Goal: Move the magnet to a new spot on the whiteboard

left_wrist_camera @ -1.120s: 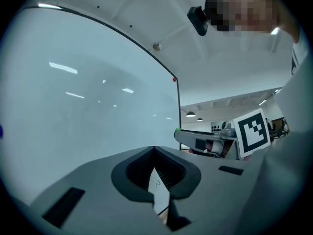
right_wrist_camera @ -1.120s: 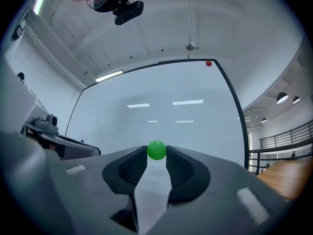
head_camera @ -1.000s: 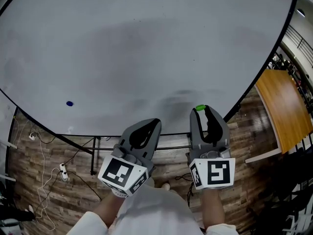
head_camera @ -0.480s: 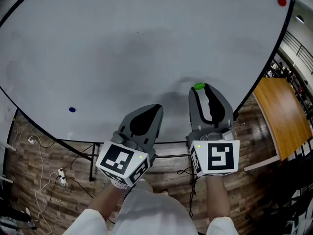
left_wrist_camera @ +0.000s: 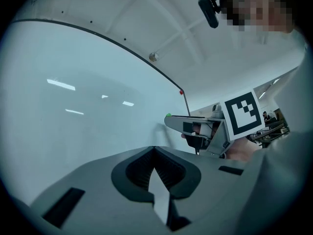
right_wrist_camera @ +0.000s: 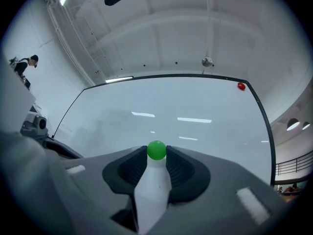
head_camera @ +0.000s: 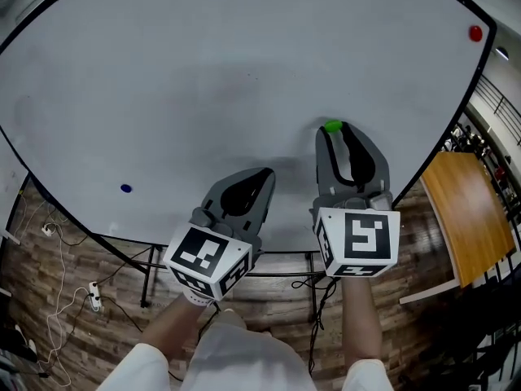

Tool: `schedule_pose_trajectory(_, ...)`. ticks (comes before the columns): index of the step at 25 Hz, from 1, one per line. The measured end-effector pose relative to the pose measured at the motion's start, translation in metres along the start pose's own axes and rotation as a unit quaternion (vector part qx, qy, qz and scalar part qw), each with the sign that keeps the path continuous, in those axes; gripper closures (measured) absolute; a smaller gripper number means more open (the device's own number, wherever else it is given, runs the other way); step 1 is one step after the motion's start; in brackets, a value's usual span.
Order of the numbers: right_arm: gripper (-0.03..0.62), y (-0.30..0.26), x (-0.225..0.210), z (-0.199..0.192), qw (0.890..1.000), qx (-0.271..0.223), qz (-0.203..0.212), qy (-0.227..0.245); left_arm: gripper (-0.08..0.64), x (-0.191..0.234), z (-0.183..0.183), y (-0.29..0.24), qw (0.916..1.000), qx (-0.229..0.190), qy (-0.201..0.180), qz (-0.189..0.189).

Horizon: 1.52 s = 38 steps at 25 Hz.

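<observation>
Grip: the right gripper (right_wrist_camera: 156, 151) has its jaws pinched on the green magnet (right_wrist_camera: 156, 150), a small round piece caught at the very tips, with the pale strip between the jaws running up to it.
Same grip from above: in the head view the right gripper (head_camera: 334, 129) points up at the board, the green magnet (head_camera: 332, 125) showing at its tip.
Magnet's place: right of the board's middle, in its lower half; whether it touches the surface cannot be told.
Other gripper: the left gripper (left_wrist_camera: 154, 148) has its jaws pressed together with nothing between them; in the head view the left gripper (head_camera: 264, 173) hangs lower and to the left of the right one, over the board's bottom edge.
Print: each marker cube bears a black-and-white square pattern, the left cube (head_camera: 207, 259) tilted, the right cube (head_camera: 358, 241) facing the camera squarely; these are patterns, not words.
Board: the whiteboard (head_camera: 203, 72) is a wide white sheet in a thin black frame, with faint grey smudges near the grippers.
Other magnets: a blue magnet (head_camera: 125, 188) sits low on the left, well apart from the grippers; a red magnet (head_camera: 475, 32) sits in the upper right corner, seen too in the right gripper view (right_wrist_camera: 241, 86).
Below the board: black stand legs (head_camera: 146, 275) on a wood-pattern floor (head_camera: 49, 243), with white cables (head_camera: 61, 255) trailing at the left.
Right side: a wooden table (head_camera: 468, 210) stands just beyond the board's edge.
</observation>
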State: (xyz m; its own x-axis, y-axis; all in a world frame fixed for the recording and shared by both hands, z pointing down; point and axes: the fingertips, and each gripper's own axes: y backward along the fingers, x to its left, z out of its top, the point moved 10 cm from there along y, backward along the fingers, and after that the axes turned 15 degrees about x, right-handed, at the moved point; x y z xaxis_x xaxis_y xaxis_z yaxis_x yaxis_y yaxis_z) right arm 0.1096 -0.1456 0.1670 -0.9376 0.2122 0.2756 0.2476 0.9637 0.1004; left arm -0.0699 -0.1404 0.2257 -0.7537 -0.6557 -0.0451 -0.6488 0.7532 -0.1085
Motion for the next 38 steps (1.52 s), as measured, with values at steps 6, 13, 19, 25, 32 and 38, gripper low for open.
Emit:
schedule_pose_trajectory(6,0.462,-0.019,0.003,0.007,0.999,0.028,-0.011,0.021,0.554,0.011,0.010,-0.002,0.9999,-0.012,-0.002,0.002)
schedule_pose_trajectory(13,0.462,-0.025,0.008,0.019,0.995,0.056,-0.049,0.065,0.554,0.008,0.015,-0.002,0.9998,-0.017,-0.005,0.003)
schedule_pose_trajectory(19,0.459,-0.026,0.009,0.020,0.993,0.063,-0.052,0.085,0.554,0.010,0.017,0.000,0.9998,-0.020,-0.002,0.006)
schedule_pose_trajectory(25,0.459,-0.025,0.007,0.016,0.997,0.044,-0.036,0.053,0.554,0.006,0.016,0.004,0.9998,-0.020,-0.004,0.005)
schedule_pose_trajectory(32,0.459,-0.010,0.009,0.009,0.999,0.031,-0.024,0.029,0.554,0.000,0.007,0.011,0.9999,-0.012,0.004,0.001)
schedule_pose_trajectory(38,0.471,0.013,0.007,-0.016,0.999,0.036,-0.014,0.021,0.554,-0.014,-0.007,0.012,0.9999,-0.007,-0.007,-0.014)
